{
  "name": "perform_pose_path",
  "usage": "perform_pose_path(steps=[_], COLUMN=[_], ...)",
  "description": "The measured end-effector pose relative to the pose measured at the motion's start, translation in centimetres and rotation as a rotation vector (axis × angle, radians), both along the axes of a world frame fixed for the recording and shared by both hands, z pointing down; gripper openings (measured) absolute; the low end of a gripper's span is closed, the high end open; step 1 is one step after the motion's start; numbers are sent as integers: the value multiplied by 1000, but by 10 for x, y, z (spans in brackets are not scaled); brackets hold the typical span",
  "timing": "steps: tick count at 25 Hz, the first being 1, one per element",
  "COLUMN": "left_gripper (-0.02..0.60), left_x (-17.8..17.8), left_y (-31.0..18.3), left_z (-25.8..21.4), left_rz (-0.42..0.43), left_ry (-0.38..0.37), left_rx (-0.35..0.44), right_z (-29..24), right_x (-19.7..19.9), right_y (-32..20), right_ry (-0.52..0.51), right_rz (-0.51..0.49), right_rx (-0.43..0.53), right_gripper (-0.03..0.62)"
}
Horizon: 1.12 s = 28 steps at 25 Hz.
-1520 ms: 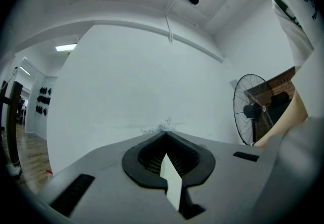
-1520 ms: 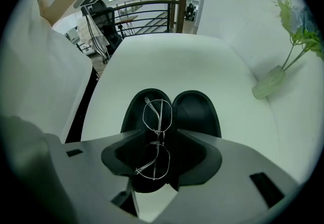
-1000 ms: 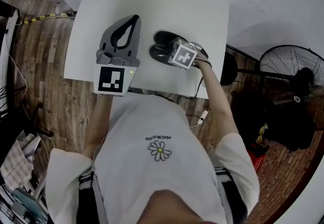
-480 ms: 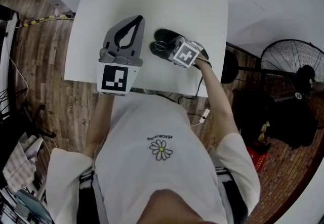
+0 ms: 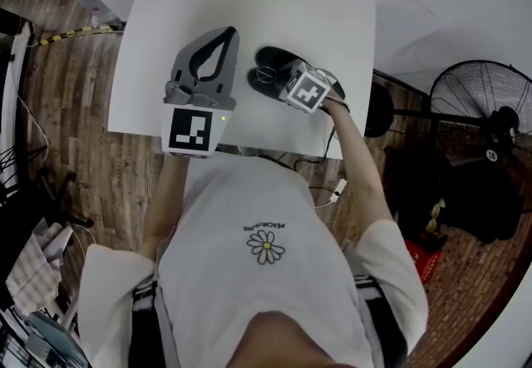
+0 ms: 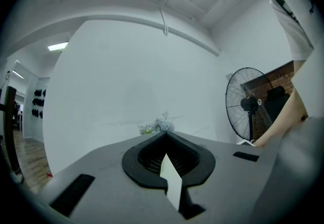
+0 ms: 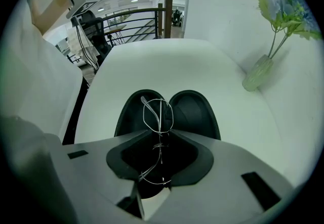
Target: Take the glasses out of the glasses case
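1. Holds left gripper (image 5: 227,31) level, aimed at far side, jaws together, nothing between.
2. Tilts right gripper (image 7: 161,136) steeply down; jaws just closed, pinching glasses (image 7: 158,114).
3. Stretches left forearm (image 5: 163,196) and right forearm (image 5: 357,154) forward, bare.

I'm looking down on a white short-sleeved T-shirt (image 5: 266,291) with a small daisy print (image 5: 264,247) under tiny lettering. The left gripper (image 6: 165,136) and right gripper (image 7: 162,134) are grey shells with black-lined mouths. Each carries a white marker cube (image 5: 194,130) with black squares, and a green light glows on the left one.
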<state>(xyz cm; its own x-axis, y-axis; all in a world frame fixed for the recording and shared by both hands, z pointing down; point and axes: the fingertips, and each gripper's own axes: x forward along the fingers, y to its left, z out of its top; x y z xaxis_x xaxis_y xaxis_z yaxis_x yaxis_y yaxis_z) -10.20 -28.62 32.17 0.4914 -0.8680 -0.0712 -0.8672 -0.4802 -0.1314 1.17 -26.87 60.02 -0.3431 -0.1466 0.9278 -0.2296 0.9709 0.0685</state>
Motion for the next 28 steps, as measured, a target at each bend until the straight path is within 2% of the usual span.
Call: perform_pose_path(steps=[9, 19, 24, 28], left_gripper=[15, 15, 15, 15], left_x=[7, 11, 6, 6], left_y=[3, 7, 9, 10], left_z=[-2, -6, -11, -15], left_rz=[22, 32, 18, 13], left_ry=[-18, -24, -35, -25], left_rx=[10, 22, 28, 41], right_z=[-15, -64, -96, -136], right_x=[1, -1, -1, -2], right_y=[-7, -27, -40, -51], right_ry=[-54, -133, -199, -284], right_rz=[22, 75, 109, 140], right_rx=[45, 135, 217, 333], right_gripper=[95, 95, 95, 95])
